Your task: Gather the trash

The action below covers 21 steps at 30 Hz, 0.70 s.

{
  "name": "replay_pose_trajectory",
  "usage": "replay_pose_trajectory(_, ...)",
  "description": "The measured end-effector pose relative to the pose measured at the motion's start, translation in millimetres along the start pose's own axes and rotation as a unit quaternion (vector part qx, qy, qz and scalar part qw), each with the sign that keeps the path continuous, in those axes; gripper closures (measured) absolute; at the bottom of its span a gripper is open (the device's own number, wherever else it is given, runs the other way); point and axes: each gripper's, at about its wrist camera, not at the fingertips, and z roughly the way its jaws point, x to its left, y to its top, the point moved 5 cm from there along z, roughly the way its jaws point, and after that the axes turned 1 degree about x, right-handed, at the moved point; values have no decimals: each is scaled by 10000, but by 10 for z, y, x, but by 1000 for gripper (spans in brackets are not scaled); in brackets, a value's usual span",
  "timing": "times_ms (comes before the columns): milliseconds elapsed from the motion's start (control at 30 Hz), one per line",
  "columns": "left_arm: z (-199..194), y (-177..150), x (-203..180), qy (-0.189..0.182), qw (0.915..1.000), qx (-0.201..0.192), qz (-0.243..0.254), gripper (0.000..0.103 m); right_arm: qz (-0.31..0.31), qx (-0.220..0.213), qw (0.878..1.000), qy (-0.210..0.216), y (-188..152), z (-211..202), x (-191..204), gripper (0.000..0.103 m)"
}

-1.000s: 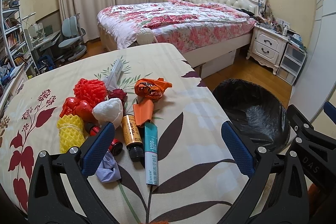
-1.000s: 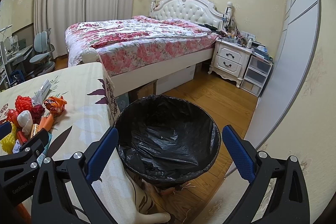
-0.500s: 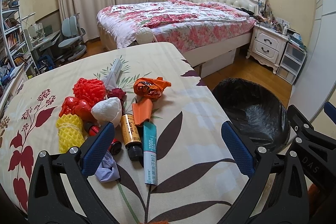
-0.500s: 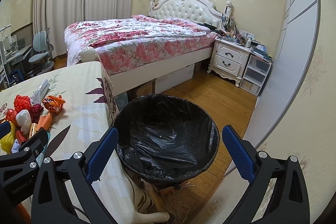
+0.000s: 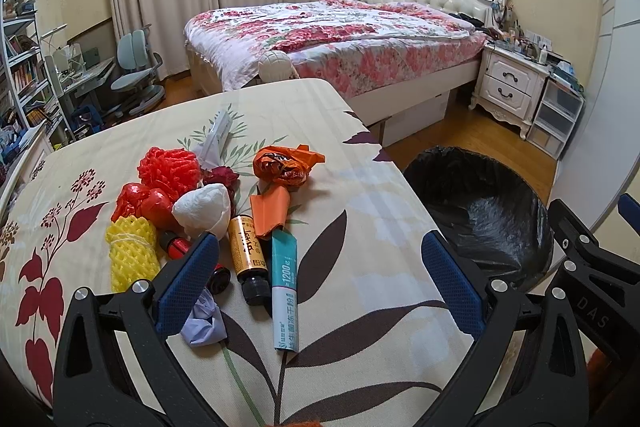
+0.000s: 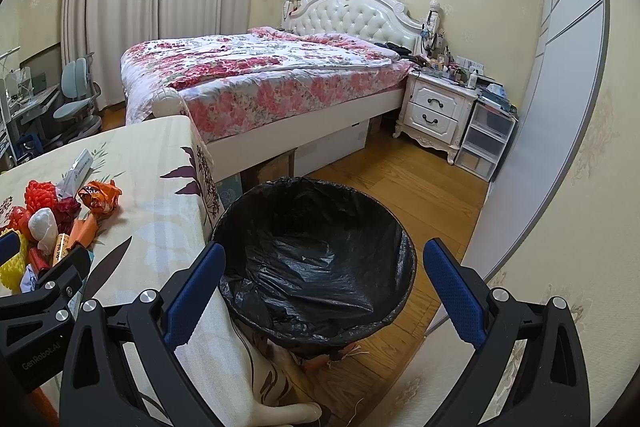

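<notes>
The left hand-held gripper (image 5: 320, 279) is wide open and holds nothing, above the near trash (image 5: 208, 215) that lies in a pile on the left of the tabletop (image 5: 360, 211). The right hand-held gripper (image 6: 322, 291) is wide open too, empty, over the black-lined bin (image 6: 316, 259) just right of the tabletop.

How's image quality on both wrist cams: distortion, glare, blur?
Left wrist view: strong fisheye bend with dark corner vignette; the trash pile, e.g. the teal tube, is sharp, lighting soft and even, shadows faint. Right wrist view: same barrel distortion, the wall panel edge bows hard; the black bin liner shows mild specular sheen, no blown-out glare, no motion blur.
</notes>
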Motion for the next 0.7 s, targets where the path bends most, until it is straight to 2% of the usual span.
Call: replay_pose_trajectory(700, 2, 6, -7, 4, 10000, 7, -3, 4, -3, 19, 10000, -6, -12, 2, 9, 6)
